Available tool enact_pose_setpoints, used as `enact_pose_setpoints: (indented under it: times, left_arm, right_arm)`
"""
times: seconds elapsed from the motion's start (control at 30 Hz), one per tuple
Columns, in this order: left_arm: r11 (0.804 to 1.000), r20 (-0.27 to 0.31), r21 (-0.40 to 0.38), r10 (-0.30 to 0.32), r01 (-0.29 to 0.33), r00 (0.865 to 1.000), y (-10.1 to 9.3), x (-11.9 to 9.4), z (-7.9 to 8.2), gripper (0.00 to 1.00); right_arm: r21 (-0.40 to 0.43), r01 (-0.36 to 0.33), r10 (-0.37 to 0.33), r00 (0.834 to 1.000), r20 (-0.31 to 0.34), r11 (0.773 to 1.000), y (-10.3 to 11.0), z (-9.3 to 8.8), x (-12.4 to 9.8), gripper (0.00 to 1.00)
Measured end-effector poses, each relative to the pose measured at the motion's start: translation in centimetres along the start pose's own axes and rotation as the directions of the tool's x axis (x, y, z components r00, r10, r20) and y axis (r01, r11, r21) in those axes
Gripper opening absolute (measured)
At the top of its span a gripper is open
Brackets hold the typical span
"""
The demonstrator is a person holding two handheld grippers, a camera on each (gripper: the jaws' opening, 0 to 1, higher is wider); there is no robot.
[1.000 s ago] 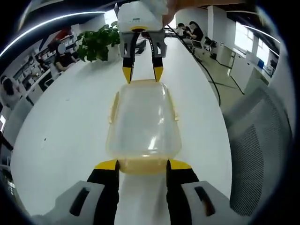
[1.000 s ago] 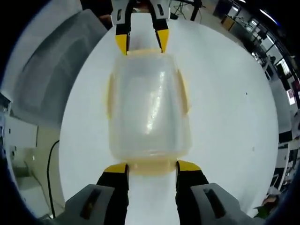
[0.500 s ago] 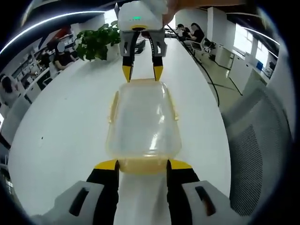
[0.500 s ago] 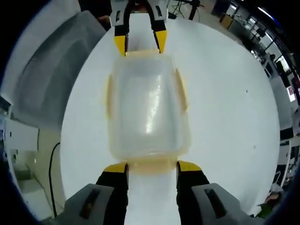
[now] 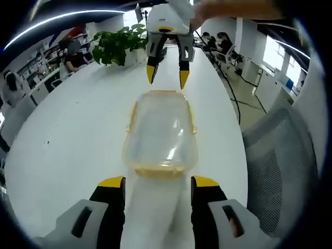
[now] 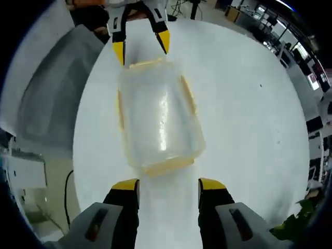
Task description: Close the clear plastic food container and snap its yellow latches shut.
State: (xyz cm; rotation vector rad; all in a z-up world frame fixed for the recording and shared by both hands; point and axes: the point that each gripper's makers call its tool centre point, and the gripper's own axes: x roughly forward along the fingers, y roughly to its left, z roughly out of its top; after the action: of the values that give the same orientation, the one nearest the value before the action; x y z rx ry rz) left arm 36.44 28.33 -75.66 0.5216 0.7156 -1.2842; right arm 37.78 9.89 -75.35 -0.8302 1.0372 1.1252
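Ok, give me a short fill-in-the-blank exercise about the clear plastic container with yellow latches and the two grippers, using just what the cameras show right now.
1. The clear plastic food container with yellow latches rests on a ____ table.
2. The left gripper and the right gripper face each other from ____ ends of the container.
3. Both grippers' jaws stand ____, holding nothing.
4. Behind the right gripper in the left gripper view stands a green potted ____.

Missing words: white; opposite; open; plant
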Motion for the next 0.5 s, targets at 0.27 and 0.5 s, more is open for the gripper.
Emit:
enact_pose_setpoints:
  times: [0.27, 0.5]
  left_arm:
    - [0.959, 0.041, -0.28, 0.041, -0.028, 0.998, 0.7, -0.4, 0.1, 0.5]
    - [0.91, 0.037, -0.409, 0.085, -0.063, 0.996, 0.9, -0.2, 0.5, 0.5]
  right_arm:
    - [0.346, 0.023, -0.06, 0.994, 0.095, 0.938, -0.9, 1.5, -1.1, 0.41]
    - [0.513, 0.052, -0.11, 0.99, 0.084, 0.857, -1.4, 1.8, -1.0, 0.39]
